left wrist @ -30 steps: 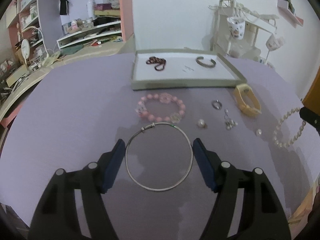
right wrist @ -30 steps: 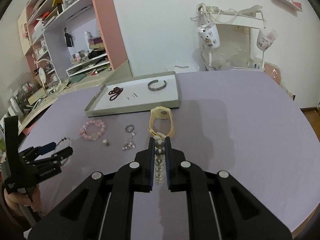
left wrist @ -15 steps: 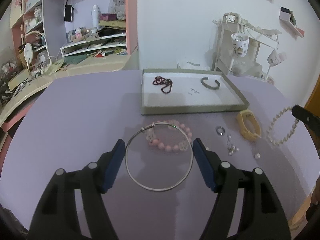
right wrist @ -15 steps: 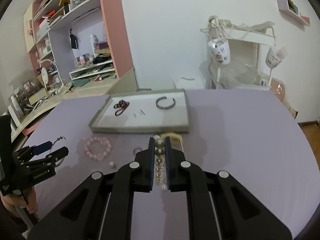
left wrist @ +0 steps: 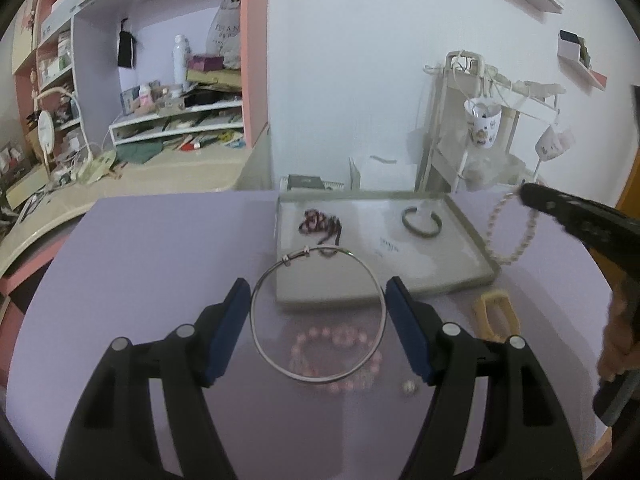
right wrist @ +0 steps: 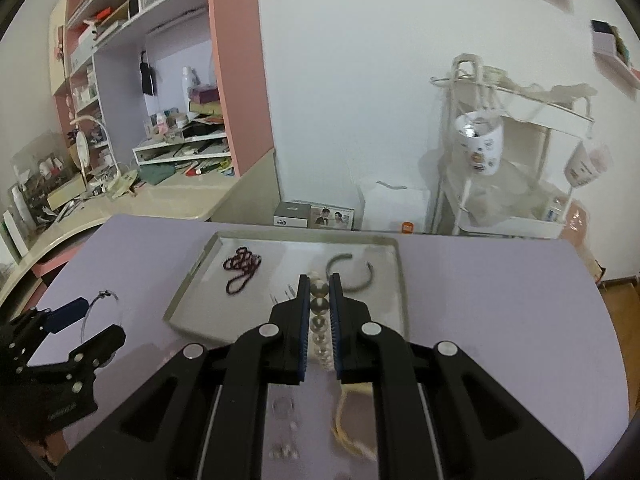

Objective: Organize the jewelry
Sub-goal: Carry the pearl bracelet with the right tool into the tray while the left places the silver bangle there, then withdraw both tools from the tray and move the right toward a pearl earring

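The left claw (left wrist: 318, 300) is gripping a silver hoop (left wrist: 318, 314) across its width, hanging above the desk (left wrist: 160, 260) before the tray (left wrist: 472, 276). The right claw (right wrist: 319, 300) is pinching a pearl bracelet (right wrist: 319, 312) over the tray's near edge.

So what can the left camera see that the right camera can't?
Only the left wrist view shows the pink bead bracelet lying on the table and the whole pearl loop dangling from the right claw.

Only the right wrist view shows the left claw from the side, and the small photo box behind the tray.

Both show the tray, its dark bead string and grey cuff, plus the silver hoop clamped in the left claw.
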### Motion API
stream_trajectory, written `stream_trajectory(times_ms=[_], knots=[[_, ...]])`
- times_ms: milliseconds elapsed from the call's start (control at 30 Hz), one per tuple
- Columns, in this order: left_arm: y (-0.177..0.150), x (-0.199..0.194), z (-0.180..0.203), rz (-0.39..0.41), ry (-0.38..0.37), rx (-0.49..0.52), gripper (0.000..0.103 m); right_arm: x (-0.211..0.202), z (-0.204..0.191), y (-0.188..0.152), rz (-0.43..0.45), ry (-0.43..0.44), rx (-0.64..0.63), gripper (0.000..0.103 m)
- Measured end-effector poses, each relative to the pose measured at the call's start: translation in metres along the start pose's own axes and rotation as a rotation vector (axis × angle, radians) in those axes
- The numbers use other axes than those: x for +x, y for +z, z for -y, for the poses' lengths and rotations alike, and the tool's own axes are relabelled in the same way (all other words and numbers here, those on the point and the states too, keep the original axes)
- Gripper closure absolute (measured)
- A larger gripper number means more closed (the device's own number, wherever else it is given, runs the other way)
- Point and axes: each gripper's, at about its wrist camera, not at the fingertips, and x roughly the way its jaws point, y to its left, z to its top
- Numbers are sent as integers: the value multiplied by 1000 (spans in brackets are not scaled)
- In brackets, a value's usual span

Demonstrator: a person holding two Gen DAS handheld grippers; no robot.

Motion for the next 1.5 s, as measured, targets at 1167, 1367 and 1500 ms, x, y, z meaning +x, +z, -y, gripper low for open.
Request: stream_trajectory(times_ms=[1167, 1367, 1500], knots=[[59, 148, 16, -76, -11, 36, 34, 89, 58, -3, -100, 3, 13, 49], [58, 180, 18, -136, 0, 12, 34, 88, 77, -14, -105, -21, 35, 49], [58, 194, 17, -166, 21, 6, 33, 86, 87, -18, -104, -22, 59, 49]])
